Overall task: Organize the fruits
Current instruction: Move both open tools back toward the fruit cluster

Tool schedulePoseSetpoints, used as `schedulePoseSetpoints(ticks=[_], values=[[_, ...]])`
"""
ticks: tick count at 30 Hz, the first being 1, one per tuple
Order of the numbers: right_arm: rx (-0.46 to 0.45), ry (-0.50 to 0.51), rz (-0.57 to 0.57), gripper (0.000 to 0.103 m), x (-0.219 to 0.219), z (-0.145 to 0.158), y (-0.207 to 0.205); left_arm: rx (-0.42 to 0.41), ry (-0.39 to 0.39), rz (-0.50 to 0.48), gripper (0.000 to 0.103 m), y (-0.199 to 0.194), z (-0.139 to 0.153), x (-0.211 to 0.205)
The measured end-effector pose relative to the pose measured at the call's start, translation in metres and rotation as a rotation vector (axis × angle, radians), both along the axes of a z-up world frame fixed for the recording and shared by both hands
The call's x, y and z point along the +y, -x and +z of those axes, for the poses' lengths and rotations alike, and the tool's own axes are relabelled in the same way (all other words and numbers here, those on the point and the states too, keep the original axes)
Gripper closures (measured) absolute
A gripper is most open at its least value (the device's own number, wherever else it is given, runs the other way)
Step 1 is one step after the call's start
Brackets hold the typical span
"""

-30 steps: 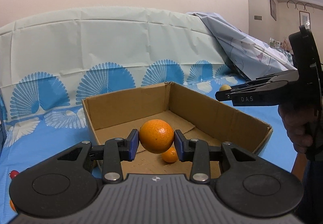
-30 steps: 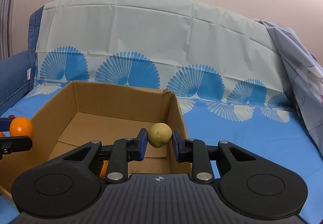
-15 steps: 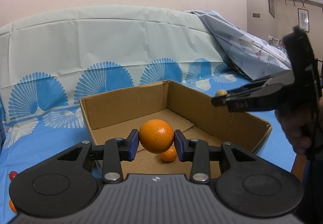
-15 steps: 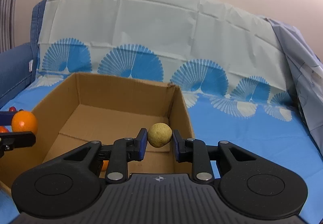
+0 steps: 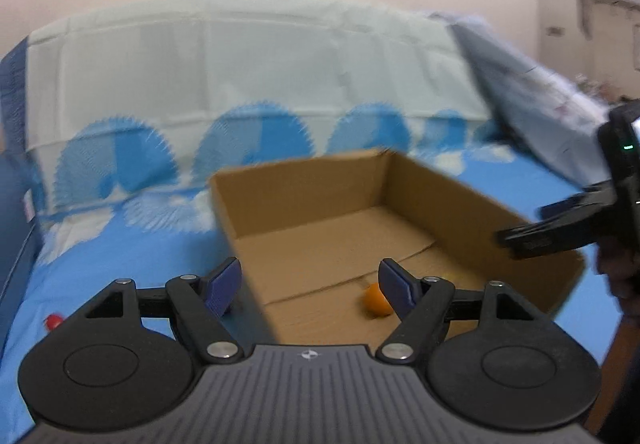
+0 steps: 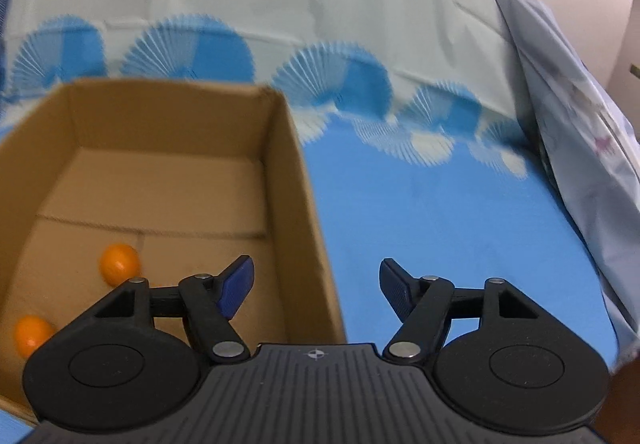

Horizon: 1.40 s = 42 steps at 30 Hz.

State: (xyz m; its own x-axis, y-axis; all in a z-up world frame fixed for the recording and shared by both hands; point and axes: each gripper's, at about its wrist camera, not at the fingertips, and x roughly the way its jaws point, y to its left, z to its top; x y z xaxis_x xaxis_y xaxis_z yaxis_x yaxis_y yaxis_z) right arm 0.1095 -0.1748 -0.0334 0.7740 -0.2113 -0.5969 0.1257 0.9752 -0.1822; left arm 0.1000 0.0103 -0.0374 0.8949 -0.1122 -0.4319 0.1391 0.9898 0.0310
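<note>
An open cardboard box (image 5: 304, 180) lies on the blue patterned cloth; it also shows in the right wrist view (image 6: 292, 172). My left gripper (image 5: 310, 286) is open and empty above the box's near left wall. A small orange (image 5: 376, 302) lies on the box floor by its right finger. My right gripper (image 6: 316, 284) is open and empty over the box's right wall. Two oranges (image 6: 119, 262) (image 6: 31, 334) lie in the box in that view. The right gripper also shows in the left wrist view (image 5: 560, 232). The yellow-green fruit is not in sight.
A small red fruit (image 5: 52, 321) lies on the blue cloth (image 6: 440, 228) left of the box. A sofa back under pale sheeting (image 5: 240, 64) stands behind. A crumpled grey-blue sheet (image 6: 580, 116) lies at the right.
Both grippers have opened and let go of their fruit: the big orange and the yellow-green fruit are gone from the jaws. The left view has swung left, the right view right.
</note>
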Motion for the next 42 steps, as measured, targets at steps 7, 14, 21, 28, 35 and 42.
schedulePoseSetpoints(ticks=[7, 14, 21, 28, 35, 42], values=[[0.083, -0.018, -0.043, 0.066, -0.009, -0.01, -0.001, 0.149, 0.01, -0.04, 0.024, -0.014, -0.017, 0.002], [0.097, -0.053, 0.016, 0.083, -0.01, -0.009, 0.007, 0.134, -0.041, -0.063, 0.024, -0.01, -0.023, -0.003], [0.088, -0.061, -0.023, 0.083, -0.019, -0.005, 0.015, 0.126, -0.028, -0.101, 0.026, -0.009, -0.023, -0.007], [0.089, -0.047, -0.034, 0.081, -0.021, -0.007, 0.015, 0.11, -0.023, -0.114, 0.026, -0.007, -0.022, -0.006], [-0.016, 0.008, -0.013, 0.055, -0.008, 0.007, 0.027, 0.079, -0.022, -0.104, 0.026, -0.003, -0.019, -0.003], [-0.168, 0.046, 0.015, 0.043, 0.002, 0.027, 0.048, 0.036, -0.004, -0.102, 0.025, 0.005, -0.009, 0.003]])
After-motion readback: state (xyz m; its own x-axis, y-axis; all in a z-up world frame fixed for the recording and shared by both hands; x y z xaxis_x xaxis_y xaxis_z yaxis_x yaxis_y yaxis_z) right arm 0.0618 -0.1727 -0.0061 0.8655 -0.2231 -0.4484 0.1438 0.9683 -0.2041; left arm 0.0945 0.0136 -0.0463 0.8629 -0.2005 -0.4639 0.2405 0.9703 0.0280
